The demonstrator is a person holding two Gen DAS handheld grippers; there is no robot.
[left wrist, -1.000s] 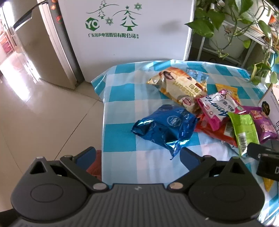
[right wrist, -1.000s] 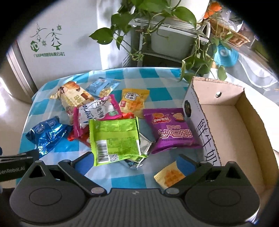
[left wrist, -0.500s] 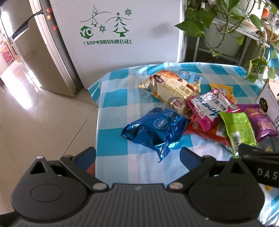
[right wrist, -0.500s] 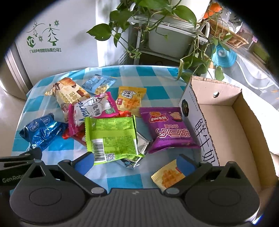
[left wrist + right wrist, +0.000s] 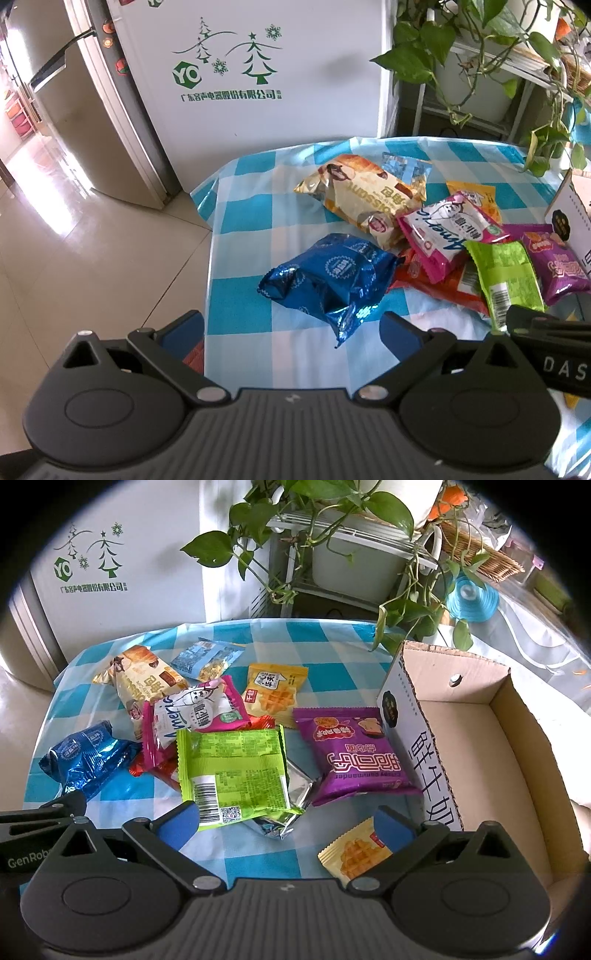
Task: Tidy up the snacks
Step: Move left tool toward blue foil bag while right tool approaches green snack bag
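Several snack packets lie on a blue-checked table (image 5: 332,642): a shiny blue packet (image 5: 332,273) (image 5: 86,755), a croissant packet (image 5: 365,195), a pink packet (image 5: 192,716), a green packet (image 5: 232,771), a purple packet (image 5: 354,757), a yellow waffle packet (image 5: 275,692) and a small waffle packet (image 5: 354,849). An open cardboard box (image 5: 476,738) stands at the right. My left gripper (image 5: 291,332) is open and empty, just short of the blue packet. My right gripper (image 5: 284,821) is open and empty, over the near edge of the green packet.
A white cabinet with green tree print (image 5: 258,74) and a steel fridge (image 5: 74,110) stand behind the table. A plant rack with hanging vines (image 5: 351,554) is at the back right. Tiled floor (image 5: 74,258) lies left of the table.
Both grippers have drawn back and shifted slightly; the snacks now sit a little further right in the left view and further left in the right view. Nothing was grasped.
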